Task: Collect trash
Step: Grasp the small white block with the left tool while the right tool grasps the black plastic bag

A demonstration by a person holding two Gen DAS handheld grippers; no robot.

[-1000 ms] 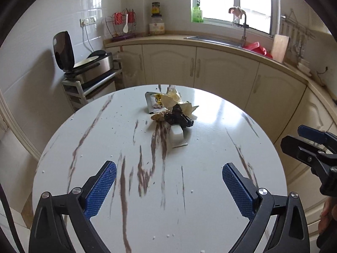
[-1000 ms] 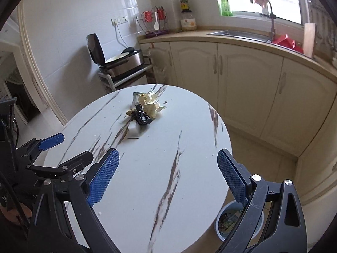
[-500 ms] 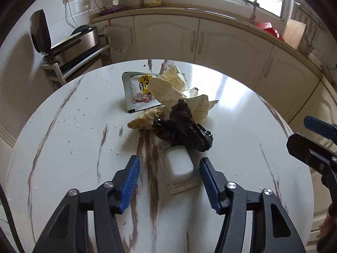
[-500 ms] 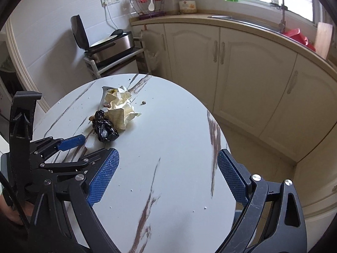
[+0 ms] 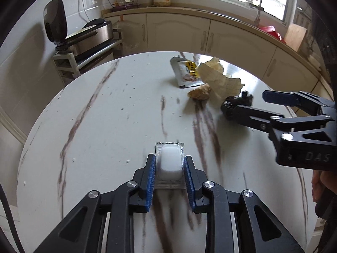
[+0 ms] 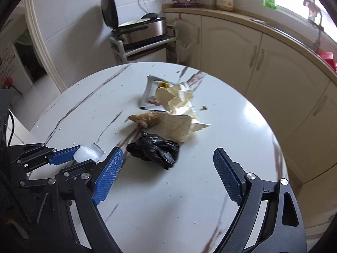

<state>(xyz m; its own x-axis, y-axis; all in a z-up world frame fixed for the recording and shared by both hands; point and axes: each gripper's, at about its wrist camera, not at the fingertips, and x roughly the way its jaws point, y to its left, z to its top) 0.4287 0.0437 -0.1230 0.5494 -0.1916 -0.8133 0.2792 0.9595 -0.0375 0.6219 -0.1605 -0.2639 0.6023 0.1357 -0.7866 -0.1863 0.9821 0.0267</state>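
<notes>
My left gripper (image 5: 169, 164) has just been closing; its ribbed blue pads now clamp a smooth white blister pack (image 5: 171, 162) lying on the glossy veined marble table (image 5: 88, 126); my right gripper (image 6: 168, 168) has been narrowing but gapes wide, empty, just short of the crinkled black plastic bag (image 6: 154, 149); creased lined paper (image 6: 179, 126) beyond.

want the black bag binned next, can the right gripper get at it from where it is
Probably yes. The right gripper is open, and the crumpled black bag lies just ahead on the table with bare surface between. The left gripper, off to the side, looks clear.
</notes>
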